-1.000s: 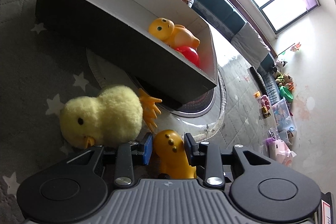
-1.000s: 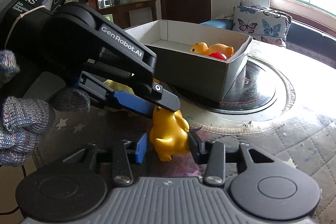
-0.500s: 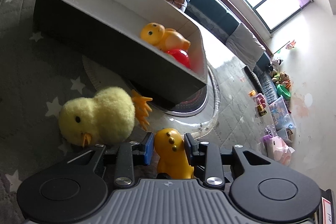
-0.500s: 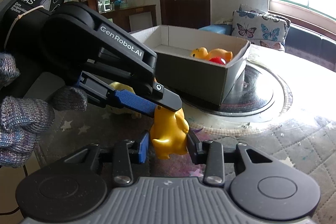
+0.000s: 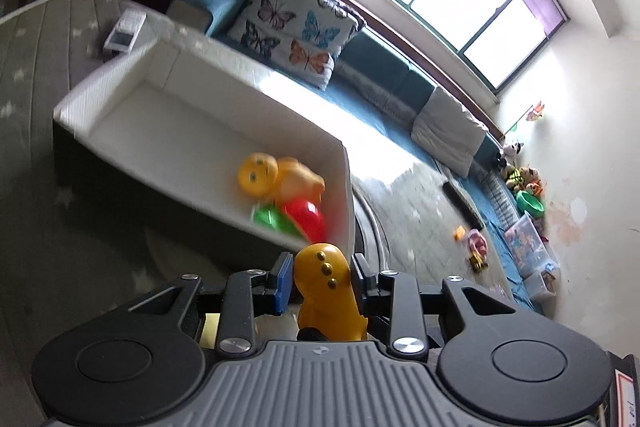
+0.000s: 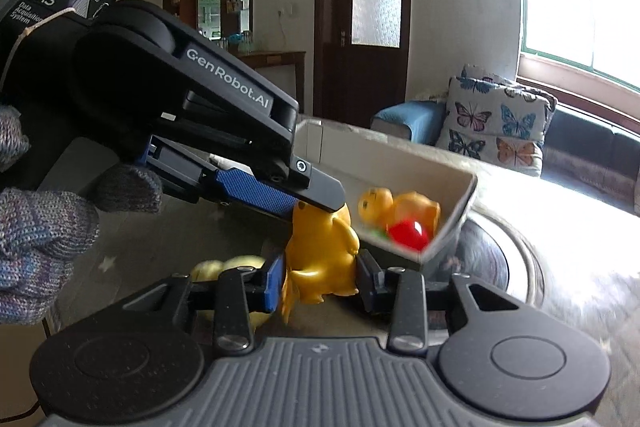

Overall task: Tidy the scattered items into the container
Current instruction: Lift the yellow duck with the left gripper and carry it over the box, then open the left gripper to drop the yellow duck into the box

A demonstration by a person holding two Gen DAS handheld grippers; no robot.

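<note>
A yellow toy dinosaur [image 5: 326,297] is held by both grippers at once, lifted near the box corner. My left gripper [image 5: 320,277] is shut on it, and it also shows in the right wrist view [image 6: 280,193] gripping the toy's top. My right gripper [image 6: 320,281] is shut on the same toy [image 6: 320,251] lower down. The white box [image 5: 160,131] with dark outer walls holds an orange rubber duck [image 5: 276,177], a red ball [image 5: 304,217] and a green piece [image 5: 272,219]. A yellow plush chick [image 6: 224,267] lies on the table behind my right fingers.
The box [image 6: 452,211] stands on a round glass turntable [image 6: 504,267]. A small white packet [image 5: 124,31] lies on the star-patterned tablecloth [image 5: 40,67] beyond it. A sofa with butterfly cushions [image 5: 296,31] runs behind the table, and toys lie on the floor.
Both grippers have lifted the toy dinosaur off the table and carried it up toward the box's near corner. The plush chick has dropped out of the left wrist view.
</note>
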